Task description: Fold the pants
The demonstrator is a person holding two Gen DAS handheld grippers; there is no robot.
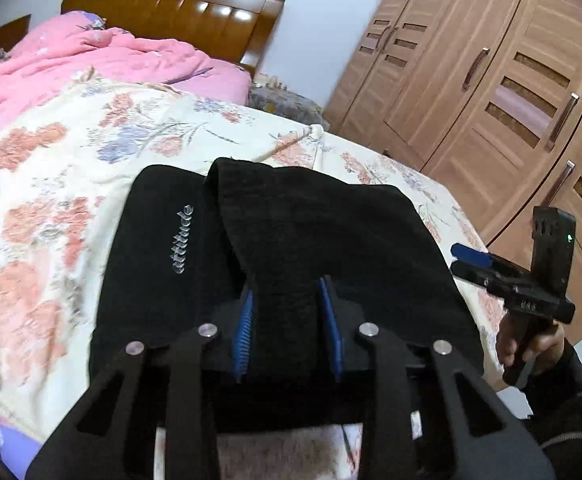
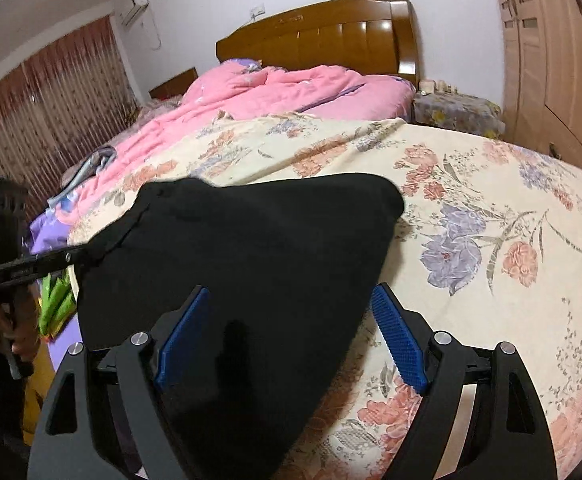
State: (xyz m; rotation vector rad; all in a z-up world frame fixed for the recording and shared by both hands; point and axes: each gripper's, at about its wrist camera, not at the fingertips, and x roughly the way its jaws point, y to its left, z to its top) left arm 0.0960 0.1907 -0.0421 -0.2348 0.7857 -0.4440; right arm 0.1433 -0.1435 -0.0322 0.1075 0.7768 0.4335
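Black pants with a small silver word printed on them lie partly folded on a flowered bed sheet. My left gripper has a ridge of the black cloth between its narrow blue pads and is shut on it. From the right wrist view the left gripper pinches the left corner of the pants, which is drawn out toward it. My right gripper stands wide open over the near part of the pants, its pads apart from the cloth. The right gripper hangs by the bed's right edge.
A rumpled pink quilt fills the far half of the bed below a wooden headboard. A wooden wardrobe stands to the right, a covered nightstand beside the bed, red curtains to the left.
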